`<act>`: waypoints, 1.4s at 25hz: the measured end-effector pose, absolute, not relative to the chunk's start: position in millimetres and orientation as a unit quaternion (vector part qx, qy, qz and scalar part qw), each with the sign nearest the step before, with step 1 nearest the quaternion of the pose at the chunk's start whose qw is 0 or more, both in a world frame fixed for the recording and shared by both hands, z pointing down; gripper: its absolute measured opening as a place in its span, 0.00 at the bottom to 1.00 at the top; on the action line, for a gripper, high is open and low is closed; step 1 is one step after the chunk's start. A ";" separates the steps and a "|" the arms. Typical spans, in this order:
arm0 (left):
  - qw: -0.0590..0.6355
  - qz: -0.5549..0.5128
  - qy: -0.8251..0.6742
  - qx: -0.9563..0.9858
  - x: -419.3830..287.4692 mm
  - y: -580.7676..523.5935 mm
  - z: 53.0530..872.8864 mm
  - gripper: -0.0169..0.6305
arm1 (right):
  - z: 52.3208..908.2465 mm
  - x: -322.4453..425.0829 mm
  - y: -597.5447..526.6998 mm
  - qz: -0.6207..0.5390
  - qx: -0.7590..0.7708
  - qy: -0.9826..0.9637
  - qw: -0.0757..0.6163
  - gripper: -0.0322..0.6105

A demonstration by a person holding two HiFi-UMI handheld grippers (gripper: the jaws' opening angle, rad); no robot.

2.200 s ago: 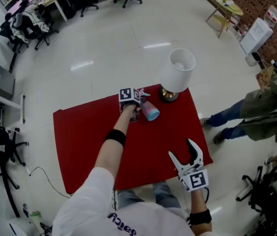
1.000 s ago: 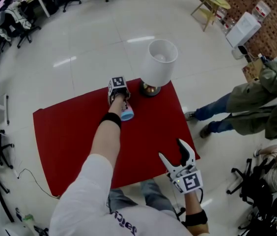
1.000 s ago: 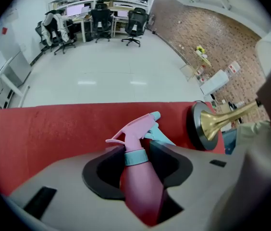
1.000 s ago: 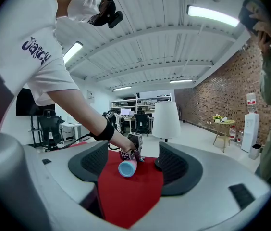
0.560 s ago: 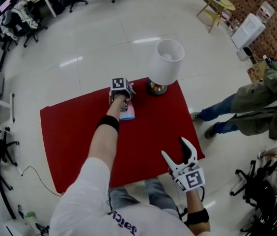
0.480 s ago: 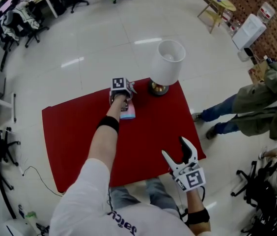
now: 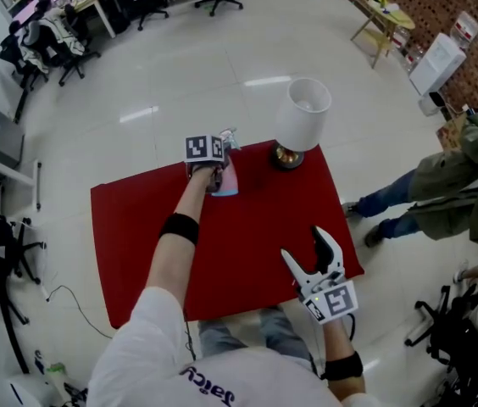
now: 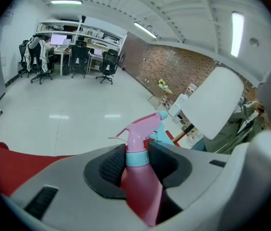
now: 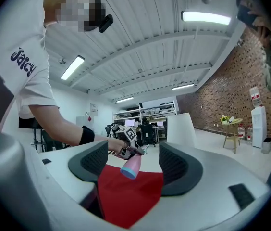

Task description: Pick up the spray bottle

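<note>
A pink spray bottle [image 7: 226, 181] with a light blue base hangs above the red cloth [image 7: 137, 227], near the table's far edge. My left gripper [image 7: 219, 166] is shut on its neck. In the left gripper view the black pads [image 8: 111, 165] squeeze the light blue collar of the spray bottle [image 8: 140, 182], and its pink trigger head points away. My right gripper [image 7: 305, 246] stands open over the cloth's near right part, holding nothing. From the right gripper view the spray bottle [image 9: 131, 166] tilts base-down ahead, far beyond the open right gripper [image 9: 129, 150].
A lamp with a white shade [image 7: 304, 115] stands on the cloth's far right corner, close to the bottle. A person in an olive jacket [image 7: 468, 176] stands right of the table. Office chairs and desks [image 7: 52, 32] line the far left.
My left gripper has risen with the spray bottle, lifting it off the cloth where it lay. The right gripper shifted a little and stayed open.
</note>
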State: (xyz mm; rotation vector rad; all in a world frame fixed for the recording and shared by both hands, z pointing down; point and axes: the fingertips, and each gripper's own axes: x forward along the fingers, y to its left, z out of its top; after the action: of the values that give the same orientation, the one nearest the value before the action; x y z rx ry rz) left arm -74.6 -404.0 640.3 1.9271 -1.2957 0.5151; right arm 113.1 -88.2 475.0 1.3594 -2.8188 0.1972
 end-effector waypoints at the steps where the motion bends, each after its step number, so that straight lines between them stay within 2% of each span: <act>1: 0.364 0.194 -0.509 0.756 -78.2 -401.4 628.8 0.26 | 471.9 109.3 -88.3 0.060 0.430 -0.901 0.001 0.57; 11: 0.258 0.107 -0.535 0.797 -122.4 -336.8 507.0 0.26 | 444.8 82.0 -91.3 0.033 0.410 -0.911 -0.022 0.57; 18: 0.183 0.087 -0.572 0.795 -179.8 -251.5 457.0 0.26 | 436.1 58.6 -89.8 0.014 0.395 -0.918 -0.029 0.57; 35: 0.096 0.014 -0.674 0.732 -299.3 -63.4 430.1 0.26 | 453.2 -27.1 -67.5 -0.016 0.340 -0.940 -0.005 0.57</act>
State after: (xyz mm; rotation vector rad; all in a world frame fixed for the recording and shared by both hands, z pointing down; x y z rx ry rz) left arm -299.3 -63.4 430.1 2.1691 -1.9964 0.0411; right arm -27.1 -67.5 453.2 1.0721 -2.9632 -0.0490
